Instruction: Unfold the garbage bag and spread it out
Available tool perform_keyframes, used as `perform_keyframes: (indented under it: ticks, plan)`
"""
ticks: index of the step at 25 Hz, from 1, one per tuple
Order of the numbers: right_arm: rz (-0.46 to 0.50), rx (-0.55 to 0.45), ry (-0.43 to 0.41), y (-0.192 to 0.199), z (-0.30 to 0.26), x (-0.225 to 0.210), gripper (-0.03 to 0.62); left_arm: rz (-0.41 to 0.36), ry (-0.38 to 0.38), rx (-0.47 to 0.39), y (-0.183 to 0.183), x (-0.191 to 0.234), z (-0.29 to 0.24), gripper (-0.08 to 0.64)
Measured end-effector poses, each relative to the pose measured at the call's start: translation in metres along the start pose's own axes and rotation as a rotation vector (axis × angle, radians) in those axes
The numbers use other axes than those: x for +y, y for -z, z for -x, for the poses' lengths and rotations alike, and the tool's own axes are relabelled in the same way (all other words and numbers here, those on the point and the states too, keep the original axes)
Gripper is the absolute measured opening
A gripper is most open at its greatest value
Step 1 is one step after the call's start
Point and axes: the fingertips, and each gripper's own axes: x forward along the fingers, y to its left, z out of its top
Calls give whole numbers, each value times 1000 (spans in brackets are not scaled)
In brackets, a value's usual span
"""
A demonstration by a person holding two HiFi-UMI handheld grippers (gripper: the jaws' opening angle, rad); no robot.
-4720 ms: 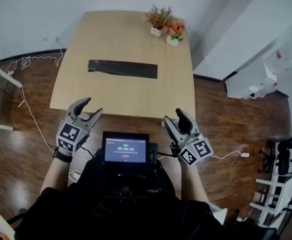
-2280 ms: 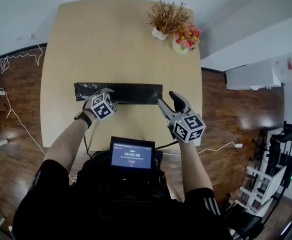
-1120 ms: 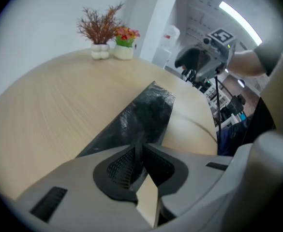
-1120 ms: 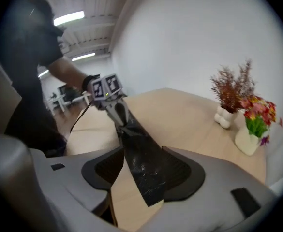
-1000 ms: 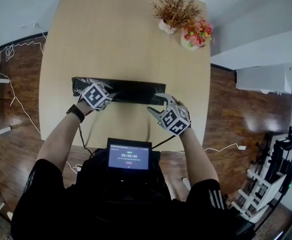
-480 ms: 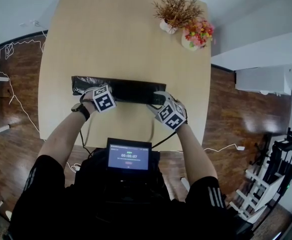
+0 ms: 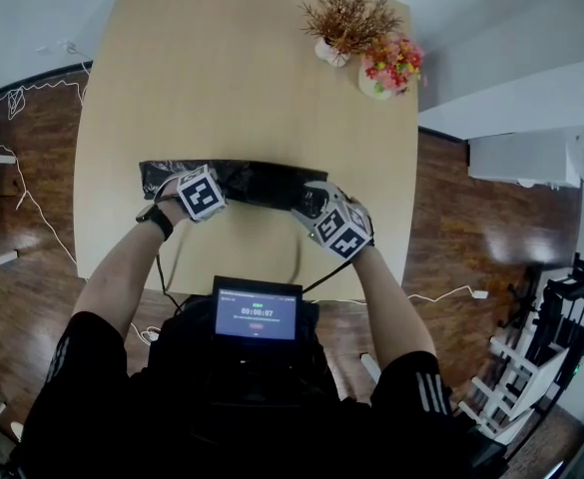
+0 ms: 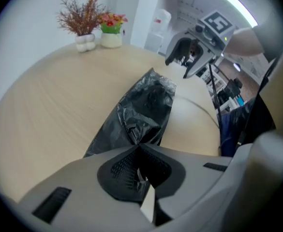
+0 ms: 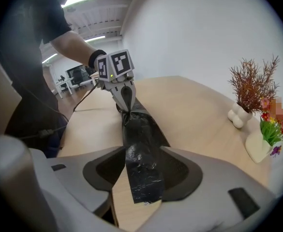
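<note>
Left gripper (image 8: 136, 148) tips hidden under its cube in head view, jaws just closed, pinching crinkled glossy black garbage bag (image 7: 257, 180), long folded strip across smooth pale wood surface (image 7: 242, 78), right gripper (image 9: 142, 153) jaws apart, strip end lying between them

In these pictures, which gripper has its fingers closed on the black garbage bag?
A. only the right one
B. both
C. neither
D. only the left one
D: the left gripper has its fingers shut on a bunched fold of the garbage bag, while the right gripper has its fingers wide apart, with the bag's end only lying between them.
</note>
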Motion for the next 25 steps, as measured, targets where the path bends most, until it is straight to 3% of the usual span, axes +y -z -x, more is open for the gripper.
perform_keyframes:
  ticks: [4, 9, 12, 19, 25]
  plan:
    - [56, 24, -39, 5, -9, 12, 206, 136, 56, -82, -9, 2, 24, 0]
    - [115, 55, -90, 12, -20, 26, 190, 227, 124, -169, -19, 5, 45, 0]
    - [140, 80, -110, 18, -30, 35, 218, 289, 166, -203, -21, 6, 51, 0]
    - [192, 155, -55, 35, -57, 36, 147, 309, 183, -210, -18, 5, 55, 0]
    - [123, 155, -75, 39, -63, 37, 87, 308, 193, -212, -16, 2, 55, 0]
